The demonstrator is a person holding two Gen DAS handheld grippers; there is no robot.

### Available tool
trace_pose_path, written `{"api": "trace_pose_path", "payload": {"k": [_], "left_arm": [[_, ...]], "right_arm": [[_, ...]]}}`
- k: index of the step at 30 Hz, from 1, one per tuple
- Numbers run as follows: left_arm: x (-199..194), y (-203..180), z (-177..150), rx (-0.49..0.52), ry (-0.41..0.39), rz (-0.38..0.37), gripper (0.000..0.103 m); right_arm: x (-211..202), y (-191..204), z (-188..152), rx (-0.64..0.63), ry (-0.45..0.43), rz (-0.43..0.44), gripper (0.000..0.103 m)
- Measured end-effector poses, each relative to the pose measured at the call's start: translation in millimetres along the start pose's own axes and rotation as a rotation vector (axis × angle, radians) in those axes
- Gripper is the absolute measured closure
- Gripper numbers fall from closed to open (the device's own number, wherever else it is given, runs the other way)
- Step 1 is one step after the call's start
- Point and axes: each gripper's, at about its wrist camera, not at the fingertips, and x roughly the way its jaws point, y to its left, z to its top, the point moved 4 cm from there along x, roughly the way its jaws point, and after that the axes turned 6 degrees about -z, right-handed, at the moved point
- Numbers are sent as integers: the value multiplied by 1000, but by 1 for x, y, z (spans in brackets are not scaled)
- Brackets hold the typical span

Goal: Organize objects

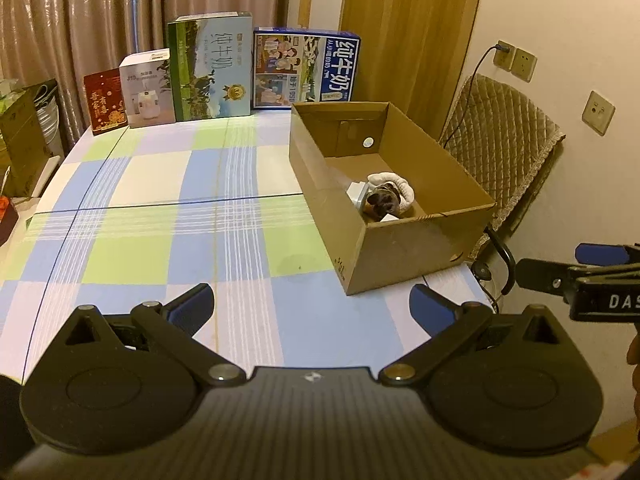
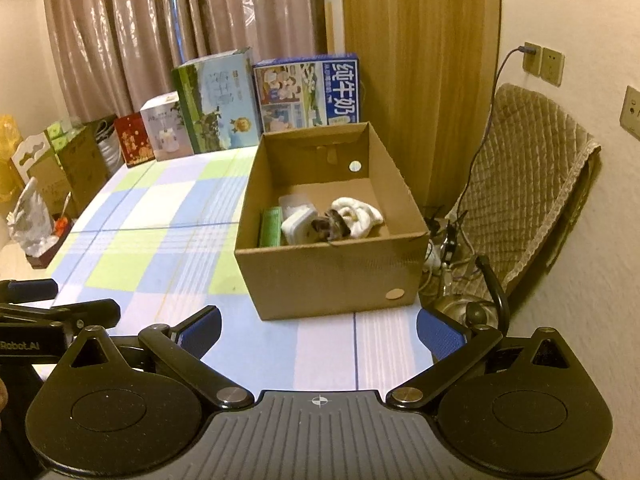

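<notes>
An open cardboard box (image 1: 404, 240) (image 2: 320, 276) stands on the checked tablecloth at the right. Inside lie a white cloth roll (image 1: 394, 184) (image 2: 360, 214), a dark round object (image 1: 382, 200) (image 2: 332, 226), a white plastic piece (image 2: 298, 224) and a green packet (image 2: 270, 226). My left gripper (image 1: 312, 304) is open and empty, hovering over the table in front of the box. My right gripper (image 2: 318, 330) is open and empty, just before the box's near wall. Each gripper shows at the edge of the other's view.
Two milk cartons (image 1: 212, 68) (image 1: 306, 68), a white box (image 1: 148, 88) and a red box (image 1: 106, 100) stand along the table's far edge. A padded chair (image 2: 532, 184), a kettle (image 2: 472, 304) and cables are right of the table. Curtains hang behind.
</notes>
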Motion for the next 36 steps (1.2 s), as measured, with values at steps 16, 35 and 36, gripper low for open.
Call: {"api": "trace_pose_path", "payload": {"k": [16,35,36], "left_arm": [[-1,6,-6,-34,0,16,1],[2,2,-5,-33,3,6,1],[2,3,-5,-34,1,6,1]], "right_arm": [[5,6,-5,1,18,17,2],[7,4,-5,7,24,13,2],[7,4,-5,8,24,12,2]]}}
